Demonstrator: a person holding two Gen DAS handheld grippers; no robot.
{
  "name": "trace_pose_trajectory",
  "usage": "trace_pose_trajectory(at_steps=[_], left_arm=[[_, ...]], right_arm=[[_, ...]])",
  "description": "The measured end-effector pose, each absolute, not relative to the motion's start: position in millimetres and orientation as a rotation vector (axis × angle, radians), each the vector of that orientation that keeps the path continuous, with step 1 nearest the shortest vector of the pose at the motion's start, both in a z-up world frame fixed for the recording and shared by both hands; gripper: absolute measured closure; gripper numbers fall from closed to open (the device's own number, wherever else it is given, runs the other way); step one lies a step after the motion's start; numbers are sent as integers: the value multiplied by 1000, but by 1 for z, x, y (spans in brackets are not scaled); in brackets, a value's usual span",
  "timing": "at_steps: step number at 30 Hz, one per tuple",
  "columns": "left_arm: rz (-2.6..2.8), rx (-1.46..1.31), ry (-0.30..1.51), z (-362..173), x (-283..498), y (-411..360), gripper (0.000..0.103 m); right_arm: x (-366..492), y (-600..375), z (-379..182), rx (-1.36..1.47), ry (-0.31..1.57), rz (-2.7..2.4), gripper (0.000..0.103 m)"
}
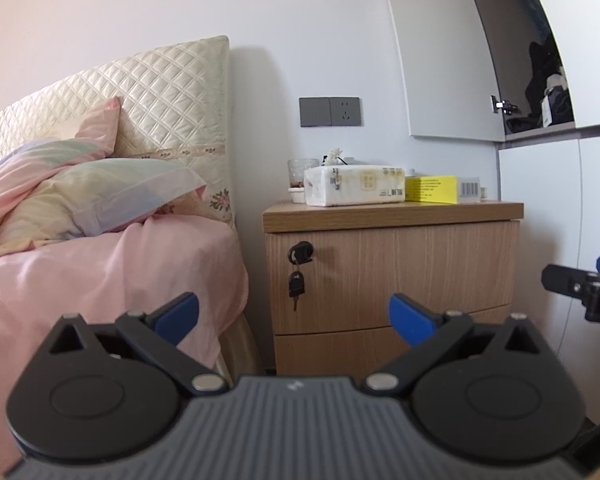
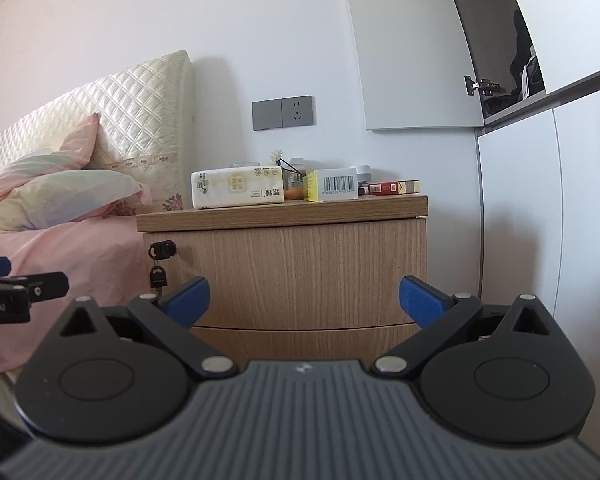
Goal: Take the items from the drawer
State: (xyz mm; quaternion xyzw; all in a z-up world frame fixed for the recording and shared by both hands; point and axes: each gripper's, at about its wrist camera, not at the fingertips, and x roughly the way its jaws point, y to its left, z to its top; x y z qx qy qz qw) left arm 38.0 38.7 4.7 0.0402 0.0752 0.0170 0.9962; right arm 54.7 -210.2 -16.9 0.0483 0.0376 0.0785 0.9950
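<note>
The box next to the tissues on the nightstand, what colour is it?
Bright yellow box, with a white barcode end; clearest in the right wrist view.

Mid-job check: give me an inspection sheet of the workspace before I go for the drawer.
Surface: nightstand top, wood, crowded along the back.
Job's things: upper drawer shut, key hanging from its lock; lower drawer shut; contents unseen.
Clutter: tissue pack, yellow box, red box, glass cup.
Grippers: left gripper open, empty; right gripper open, empty; both short of the nightstand.
Cables: nothing seen.
Surroundings: bed on the left, wall socket, wardrobe door ajar.
</note>
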Motion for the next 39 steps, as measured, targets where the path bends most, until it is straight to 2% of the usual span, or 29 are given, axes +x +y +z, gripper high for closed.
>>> trace_pose_trajectory(at_steps=[39], left_arm=[[-6,107,153,3,39,35,0]], right_arm=[[54,-214,-19,103,83,164,0]])
